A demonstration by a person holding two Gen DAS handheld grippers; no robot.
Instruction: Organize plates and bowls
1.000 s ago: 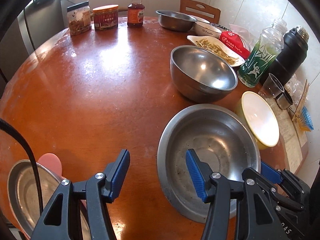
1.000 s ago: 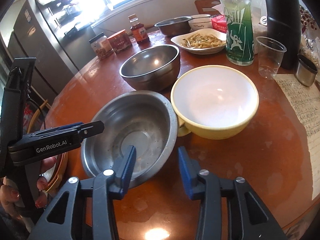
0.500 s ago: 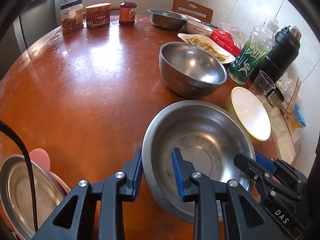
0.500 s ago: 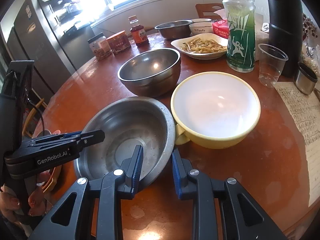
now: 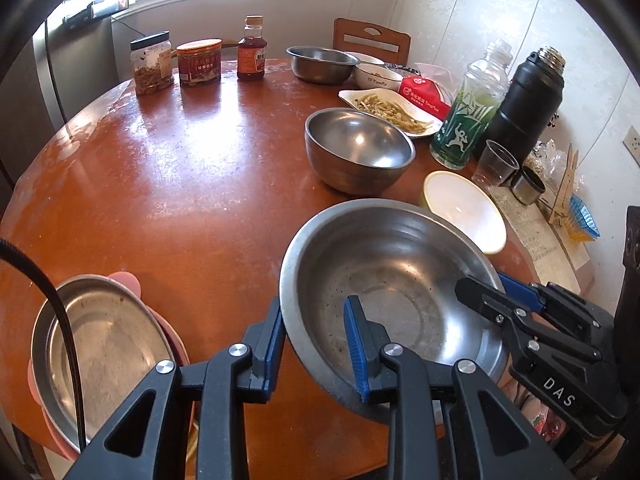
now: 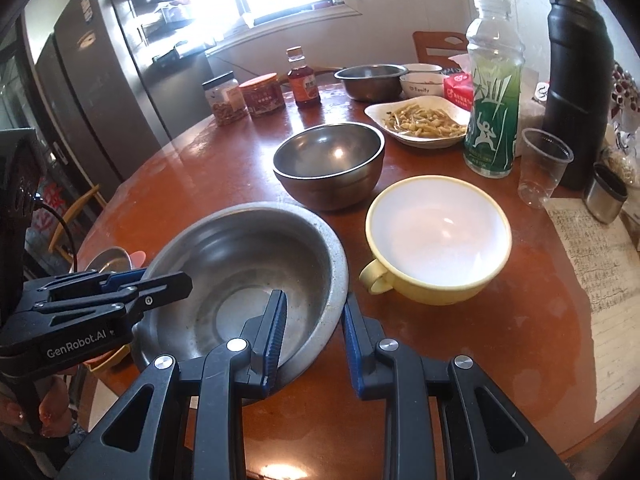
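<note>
I have the wide, shallow stainless-steel basin (image 5: 394, 292), beside the yellow handled bowl (image 6: 438, 236), pinched at opposite rims by left gripper (image 5: 316, 344) and right gripper (image 6: 314, 322): light, stiff, slippery.

Wide steel bowl (image 6: 248, 276) nearest, deep steel bowl (image 6: 330, 164) behind it, handled bowl (image 6: 438, 238) right, noodle plate (image 6: 420, 124) farther back.
</note>
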